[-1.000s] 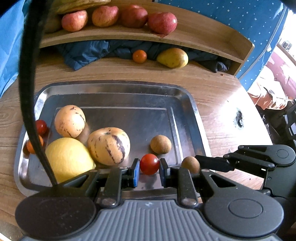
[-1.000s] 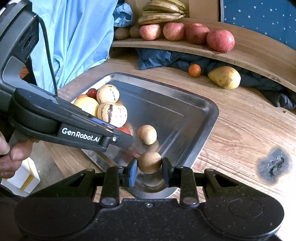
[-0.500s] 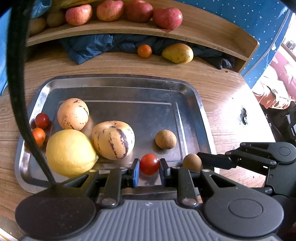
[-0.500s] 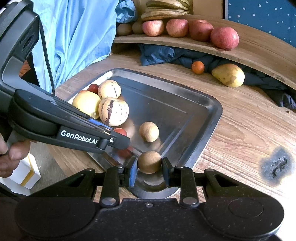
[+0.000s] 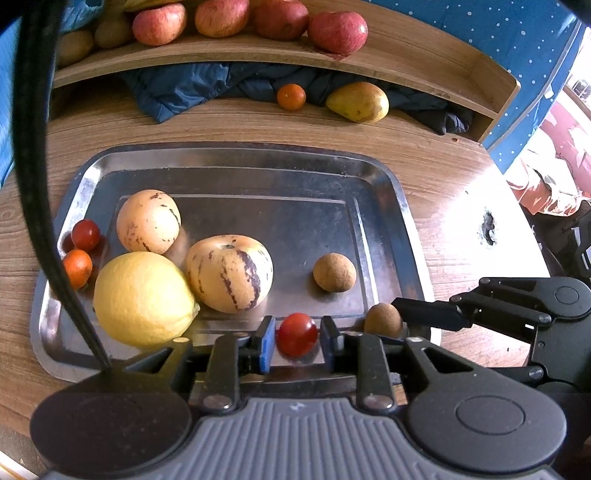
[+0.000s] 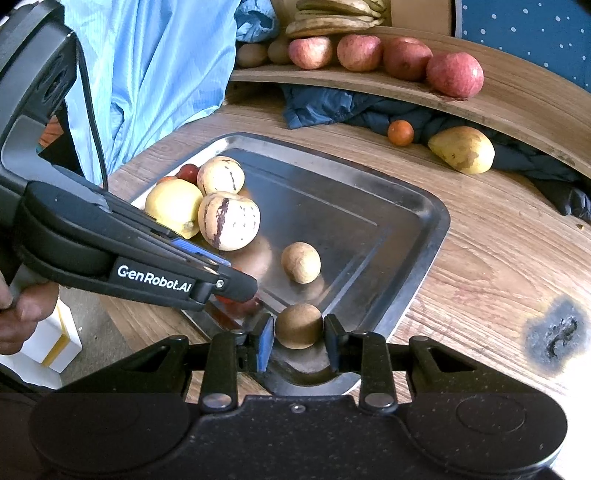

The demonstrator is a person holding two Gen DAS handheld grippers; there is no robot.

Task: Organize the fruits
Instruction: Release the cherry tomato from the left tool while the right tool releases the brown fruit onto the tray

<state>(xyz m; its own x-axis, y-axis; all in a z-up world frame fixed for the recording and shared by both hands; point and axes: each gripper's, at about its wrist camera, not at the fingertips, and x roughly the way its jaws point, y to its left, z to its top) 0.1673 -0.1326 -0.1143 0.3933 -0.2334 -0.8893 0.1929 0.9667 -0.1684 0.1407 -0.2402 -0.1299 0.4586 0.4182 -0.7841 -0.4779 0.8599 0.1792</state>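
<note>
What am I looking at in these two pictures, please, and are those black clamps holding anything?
Each picture comes from a camera on a hand-held gripper that a person carries, one per hand. The left view looks along the left hand-held gripper: its jaws are opening around a red cherry tomato, with gaps at both pads. The right view looks along the right hand-held gripper, shut on a small brown fruit. Both hang over the near edge of a metal tray on a wooden table. The tray also holds a lemon, two striped melons, another brown fruit and two small tomatoes. Apples sit on the shelf behind.
</note>
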